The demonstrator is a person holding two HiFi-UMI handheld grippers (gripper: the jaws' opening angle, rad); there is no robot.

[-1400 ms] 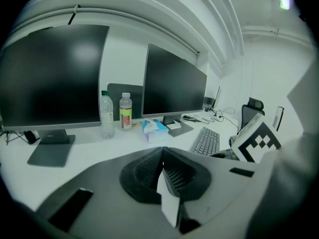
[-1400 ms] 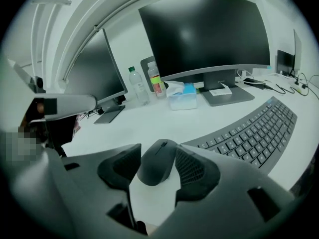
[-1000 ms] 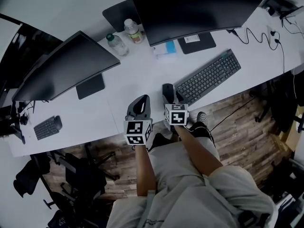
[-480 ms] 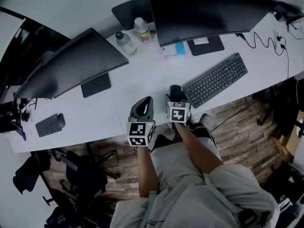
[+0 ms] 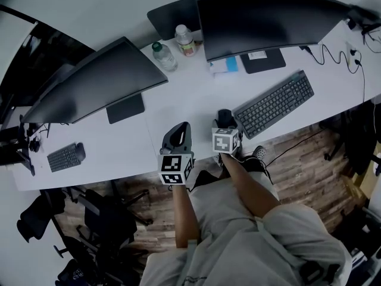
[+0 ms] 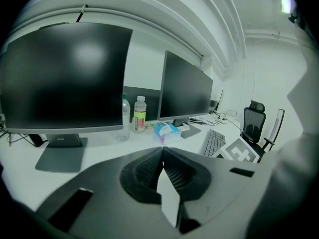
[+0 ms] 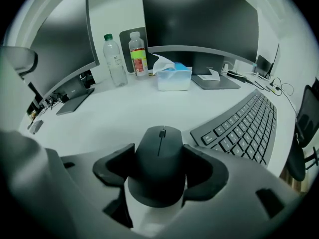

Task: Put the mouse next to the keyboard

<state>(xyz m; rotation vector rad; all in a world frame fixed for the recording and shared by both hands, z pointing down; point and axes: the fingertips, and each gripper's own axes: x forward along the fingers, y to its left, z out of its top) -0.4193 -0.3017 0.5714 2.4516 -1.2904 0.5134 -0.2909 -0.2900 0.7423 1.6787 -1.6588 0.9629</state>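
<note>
A black mouse (image 7: 159,163) lies on the white desk (image 5: 178,100), just off the left end of the black keyboard (image 5: 274,103). In the head view the mouse (image 5: 224,116) shows partly above my right gripper's marker cube. My right gripper (image 7: 159,176) straddles the mouse, its dark pads (image 7: 112,168) close beside the mouse's sides with no clear press. Its jaws have just been closing with the mouse between them. My left gripper (image 5: 178,133) hovers over the desk's front edge to the left, shut and empty (image 6: 162,156).
Two large dark monitors (image 5: 101,82) (image 5: 268,14) stand at the back, with two bottles (image 5: 164,55) and a blue tissue box (image 7: 174,77) between them. A small keyboard (image 5: 64,157) lies far left. Cables (image 5: 333,52) trail at the right. Office chairs (image 5: 101,219) stand below the desk's front edge.
The head view has drifted, so the desk sits further right in the picture. My right gripper has come down closer over the mouse. The mouse stays by the keyboard's left end.
</note>
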